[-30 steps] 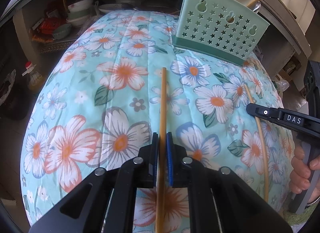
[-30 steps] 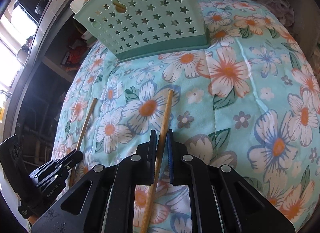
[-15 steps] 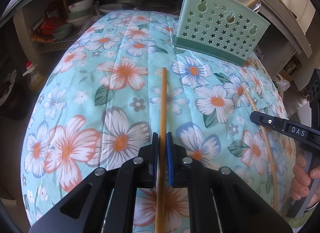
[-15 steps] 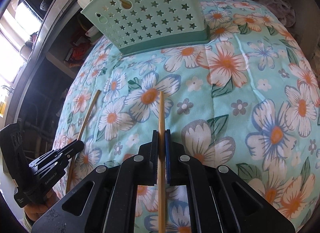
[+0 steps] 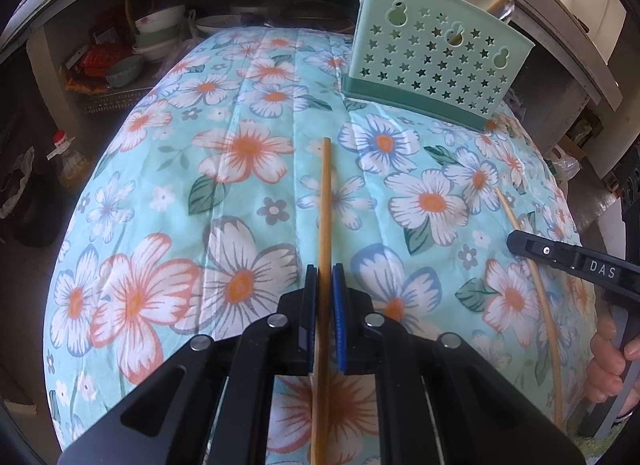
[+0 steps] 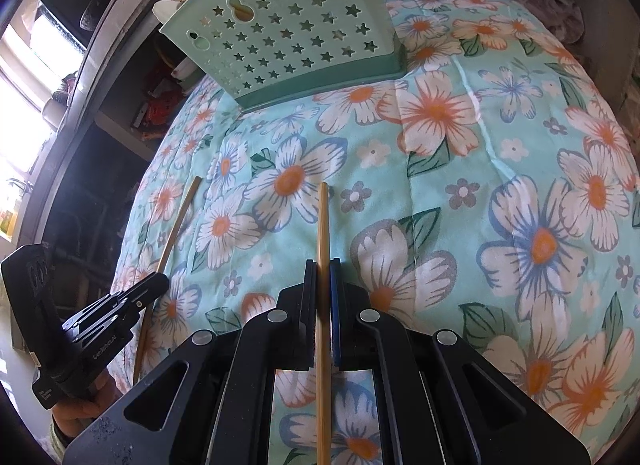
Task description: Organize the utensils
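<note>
Through the left wrist camera, I am pinching a wooden chopstick (image 5: 325, 201) in the left gripper (image 5: 325, 297), its jaws nearly closed around the shaft. The stick is running forward over the flowered tablecloth (image 5: 168, 201), its tip pointing toward the green star-punched holder (image 5: 432, 65), which is standing well apart at the far edge with other chopsticks already upright behind its wall. At the right edge, the other gripper is holding a second stick.

Through the right wrist camera, I am clamping another chopstick (image 6: 322, 217) in the right gripper (image 6: 322, 293), jaws likewise nearly closed on it. The holder (image 6: 288, 37) is standing ahead, slightly left.

I judge both sticks light, stiff and smooth, apt to pivot; a grip nearer mid-length should be steadying them.
</note>
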The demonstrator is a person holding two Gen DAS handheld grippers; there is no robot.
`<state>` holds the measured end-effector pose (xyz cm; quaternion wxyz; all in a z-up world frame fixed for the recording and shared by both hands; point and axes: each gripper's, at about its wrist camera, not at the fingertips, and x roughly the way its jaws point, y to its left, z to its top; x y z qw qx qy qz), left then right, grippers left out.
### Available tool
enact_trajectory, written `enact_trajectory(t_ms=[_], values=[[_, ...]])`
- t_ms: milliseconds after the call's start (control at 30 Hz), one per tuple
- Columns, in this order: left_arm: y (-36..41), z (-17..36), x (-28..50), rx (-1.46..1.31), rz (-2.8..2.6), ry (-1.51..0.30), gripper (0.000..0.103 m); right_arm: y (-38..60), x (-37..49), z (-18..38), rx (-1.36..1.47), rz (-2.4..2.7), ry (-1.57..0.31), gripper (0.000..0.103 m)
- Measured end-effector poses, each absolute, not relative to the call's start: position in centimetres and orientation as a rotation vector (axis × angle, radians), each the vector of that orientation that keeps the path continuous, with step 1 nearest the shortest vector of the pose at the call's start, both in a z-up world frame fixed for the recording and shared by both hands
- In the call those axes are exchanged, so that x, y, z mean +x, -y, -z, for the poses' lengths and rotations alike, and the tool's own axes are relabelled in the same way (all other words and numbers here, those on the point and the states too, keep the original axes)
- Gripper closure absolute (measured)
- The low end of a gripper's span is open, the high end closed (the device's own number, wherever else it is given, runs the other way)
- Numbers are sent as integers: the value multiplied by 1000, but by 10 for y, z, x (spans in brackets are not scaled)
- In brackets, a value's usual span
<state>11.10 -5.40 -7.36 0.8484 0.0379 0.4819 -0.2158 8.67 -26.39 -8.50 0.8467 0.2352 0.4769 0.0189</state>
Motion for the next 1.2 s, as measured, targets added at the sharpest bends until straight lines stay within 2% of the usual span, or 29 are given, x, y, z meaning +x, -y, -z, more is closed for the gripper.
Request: enact_trajectory(t_ms=[333,500,767,1200], values=[[45,67,87,25,533,-1085,96,270,80,84,526,-50,-997,98],[50,56,101,-4,536,-1065,83,274,80,83,539,-67,-1005,98],[87,65,143,117,521,-1053,83,269,84,79,516,-93,-1019,85],[109,79,149,272,468,-989,87,255,105,80,387,-27,-1023,87]])
